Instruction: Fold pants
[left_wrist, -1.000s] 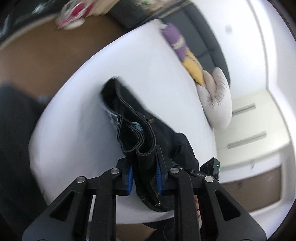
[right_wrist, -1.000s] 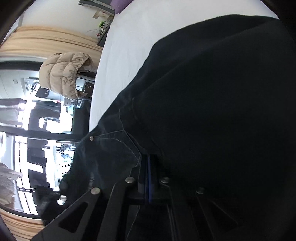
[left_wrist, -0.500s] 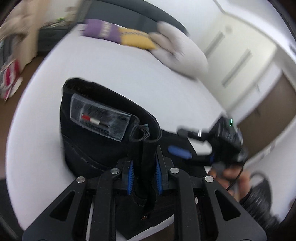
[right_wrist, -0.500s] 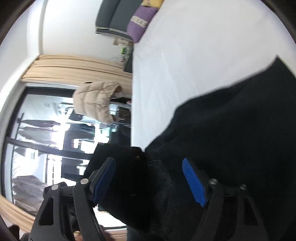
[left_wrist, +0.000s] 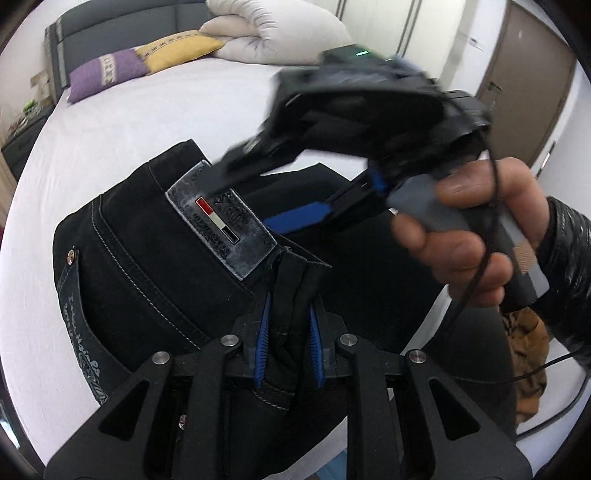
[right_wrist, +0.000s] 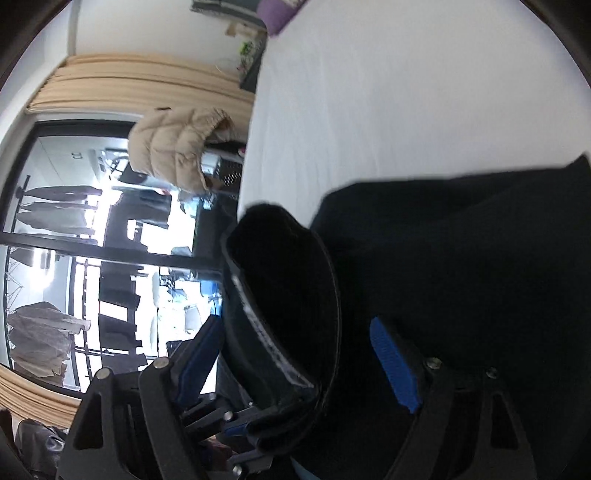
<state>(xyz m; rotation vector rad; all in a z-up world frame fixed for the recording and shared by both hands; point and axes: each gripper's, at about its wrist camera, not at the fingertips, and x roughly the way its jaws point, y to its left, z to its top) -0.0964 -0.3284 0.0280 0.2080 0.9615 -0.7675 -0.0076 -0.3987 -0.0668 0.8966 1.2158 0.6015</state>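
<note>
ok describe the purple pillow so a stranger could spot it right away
Start at the white bed and go to its grey headboard. Three cushions sit in a row there; the purple pillow is the end one, beside the yellow pillow, farthest from the white duvet.

Black-framed tongs (left_wrist: 288, 345) with blue pads, silver screws, thin cable.

Waistband patch (left_wrist: 221, 228) on pants (left_wrist: 140, 266): red/white/black stripe emblem, lettering too worn to read. Pocket strap (left_wrist: 79, 325): cursive embroidery, illegible. No readable text elsewhere.
</note>
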